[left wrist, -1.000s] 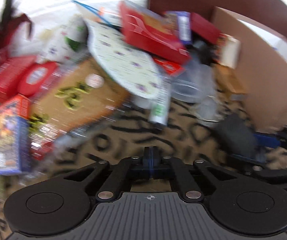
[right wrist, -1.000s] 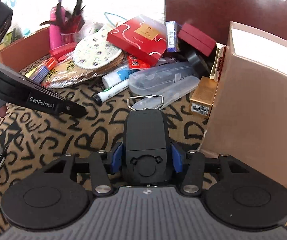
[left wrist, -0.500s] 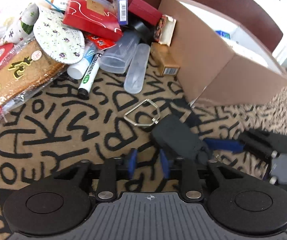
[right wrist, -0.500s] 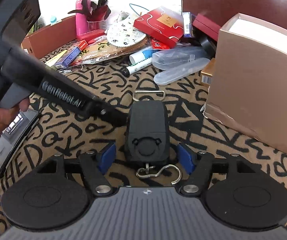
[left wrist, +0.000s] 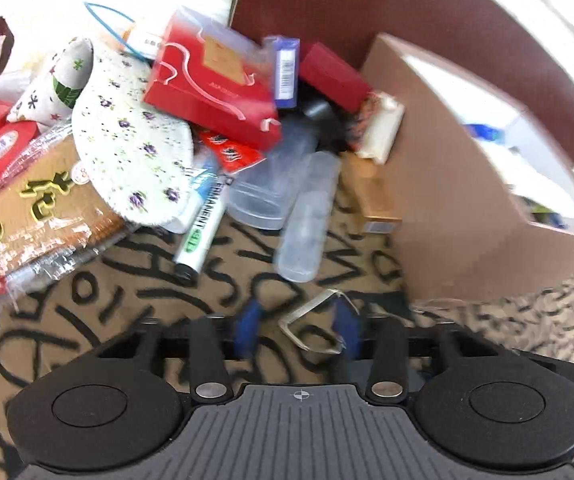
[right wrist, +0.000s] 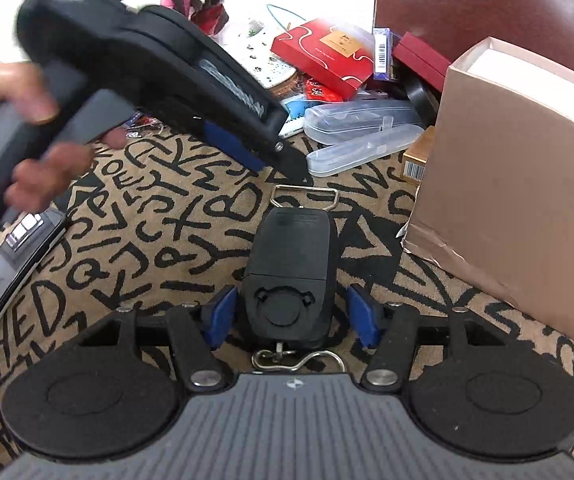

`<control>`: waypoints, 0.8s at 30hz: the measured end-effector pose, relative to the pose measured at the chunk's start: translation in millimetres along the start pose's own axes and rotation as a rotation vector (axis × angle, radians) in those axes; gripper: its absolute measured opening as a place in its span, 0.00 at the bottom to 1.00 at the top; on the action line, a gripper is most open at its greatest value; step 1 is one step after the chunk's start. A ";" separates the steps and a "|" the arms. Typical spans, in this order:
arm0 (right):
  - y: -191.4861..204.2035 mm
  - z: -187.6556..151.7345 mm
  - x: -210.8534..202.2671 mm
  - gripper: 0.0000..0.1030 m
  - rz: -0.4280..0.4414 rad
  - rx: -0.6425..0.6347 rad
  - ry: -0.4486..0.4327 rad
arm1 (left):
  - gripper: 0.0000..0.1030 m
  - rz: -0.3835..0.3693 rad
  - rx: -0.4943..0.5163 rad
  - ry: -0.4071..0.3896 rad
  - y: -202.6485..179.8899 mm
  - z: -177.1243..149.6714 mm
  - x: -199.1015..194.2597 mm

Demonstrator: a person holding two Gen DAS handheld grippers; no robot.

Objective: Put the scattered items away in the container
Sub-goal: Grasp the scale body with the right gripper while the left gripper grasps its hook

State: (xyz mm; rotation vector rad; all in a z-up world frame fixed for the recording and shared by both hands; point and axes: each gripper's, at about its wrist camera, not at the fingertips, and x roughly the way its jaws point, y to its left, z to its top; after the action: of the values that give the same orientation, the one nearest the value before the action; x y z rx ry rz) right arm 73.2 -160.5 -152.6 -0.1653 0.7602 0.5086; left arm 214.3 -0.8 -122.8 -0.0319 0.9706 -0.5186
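Observation:
A black hanging scale (right wrist: 289, 276) lies on the letter-patterned cloth, its metal ring (right wrist: 305, 196) pointing away and its hook toward the camera. My right gripper (right wrist: 292, 314) straddles the scale's body. Its jaws are closing, and thin gaps still show between the blue pads (right wrist: 223, 312) and the scale. My left gripper (left wrist: 296, 332) hovers over the same ring (left wrist: 307, 308), which shows between its closing jaws without being pinched. In the right wrist view the left gripper (right wrist: 279, 156) hangs just above the ring, held by a person's hand. The open cardboard box (right wrist: 519, 184) stands to the right.
A heap of items lies beyond: a red box (left wrist: 211, 88), a marker (left wrist: 201, 228), clear plastic cases (left wrist: 303, 224), a floral pad (left wrist: 131, 152), a small gold box (left wrist: 375, 204). A flat dark device (right wrist: 11, 264) lies at the left. The cardboard box (left wrist: 467, 200) borders the right.
The left gripper went from shut to open and swung in over the scale's ring. The right jaws spread off the scale, then narrowed a little around it.

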 end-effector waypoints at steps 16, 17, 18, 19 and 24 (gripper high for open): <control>-16.1 -1.0 -1.9 0.58 0.005 -0.030 0.018 | 0.03 0.015 0.188 0.064 -22.6 -8.7 15.5; -18.8 -2.3 -4.1 0.60 -0.002 -0.026 0.023 | 0.00 0.004 0.174 0.073 -21.0 -14.0 12.0; -21.1 -4.0 -6.4 0.62 -0.007 -0.025 0.028 | 0.00 -0.007 0.166 0.083 -20.5 -18.7 9.3; -22.7 -5.7 -8.3 0.64 -0.004 -0.027 0.030 | 0.00 -0.012 0.168 0.090 -21.5 -23.5 6.3; -18.8 -6.6 -9.5 0.66 -0.018 -0.059 0.041 | 0.36 -0.034 0.161 0.103 -29.4 -26.9 8.2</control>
State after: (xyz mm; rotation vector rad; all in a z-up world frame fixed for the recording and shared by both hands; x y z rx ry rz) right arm 72.7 -182.5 -151.4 -0.2380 0.7830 0.5118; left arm 184.7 -24.7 -137.2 0.1239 1.0273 -0.6328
